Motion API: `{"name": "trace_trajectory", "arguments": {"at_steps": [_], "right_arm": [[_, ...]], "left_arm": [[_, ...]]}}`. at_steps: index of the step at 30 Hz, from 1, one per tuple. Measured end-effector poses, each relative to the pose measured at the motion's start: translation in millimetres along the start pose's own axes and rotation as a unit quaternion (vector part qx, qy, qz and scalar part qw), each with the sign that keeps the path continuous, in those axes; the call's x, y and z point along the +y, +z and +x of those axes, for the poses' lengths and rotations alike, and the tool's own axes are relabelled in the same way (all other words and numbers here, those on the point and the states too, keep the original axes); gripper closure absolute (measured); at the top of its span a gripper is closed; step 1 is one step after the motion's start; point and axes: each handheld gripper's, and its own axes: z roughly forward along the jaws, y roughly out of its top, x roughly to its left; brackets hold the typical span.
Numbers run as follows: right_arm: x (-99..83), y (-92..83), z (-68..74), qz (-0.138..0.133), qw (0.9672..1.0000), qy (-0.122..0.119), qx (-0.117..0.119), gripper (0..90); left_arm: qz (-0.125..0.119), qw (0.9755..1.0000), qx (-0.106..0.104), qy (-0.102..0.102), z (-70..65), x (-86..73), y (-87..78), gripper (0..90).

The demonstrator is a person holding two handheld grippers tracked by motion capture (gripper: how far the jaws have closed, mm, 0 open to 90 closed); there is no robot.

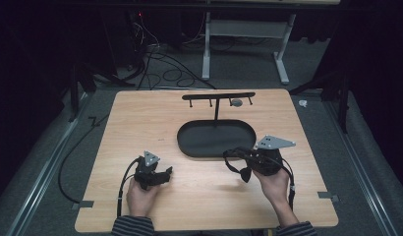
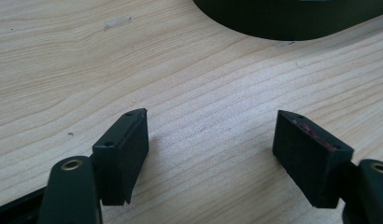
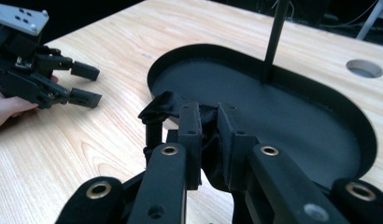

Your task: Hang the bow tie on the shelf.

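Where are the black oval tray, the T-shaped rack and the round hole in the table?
Black oval metal tray point(image 1: 189, 142), high view, left floor.
Black T-shaped rack point(image 1: 218, 96), high view, crossbar.
Round table hole point(image 3: 364, 68), right gripper view, centre.

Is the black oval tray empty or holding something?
Empty: the black oval tray shows bare floor. The dark fabric piece is clamped in the right gripper.

1. No text, label, brand, number or sign can be read in any of the three views.
2. Surfaces examined: the wooden table point(image 1: 140, 123), the black oval tray point(image 1: 189, 142), and the grey plate point(image 3: 19, 17) on the left gripper point(image 3: 84, 84). None bears legible marking.
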Motion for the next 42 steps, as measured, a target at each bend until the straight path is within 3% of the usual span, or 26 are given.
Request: {"name": "trace_trajectory", "arguments": {"at_steps": [18,33,42], "right_arm": [[16.9,-19.0,-17.7,-0.031,0.9992,0.013,-0.022,82.0],[23.5,-15.6,-27.8,-0.039,0.9986,0.024,-0.028,82.0],[45.7,-9.0,-30.3,-0.042,0.9985,0.021,-0.03,82.0]], "left_arm": [[0.0,1.0,-0.001,-0.001,-0.1,0.0,0.0,27.3],[0.0,1.0,-0.002,0.0,0.3,0.1,-0.1,27.8],[0.0,1.0,-0.001,0.0,0.2,0.0,0.0,27.7]]}}
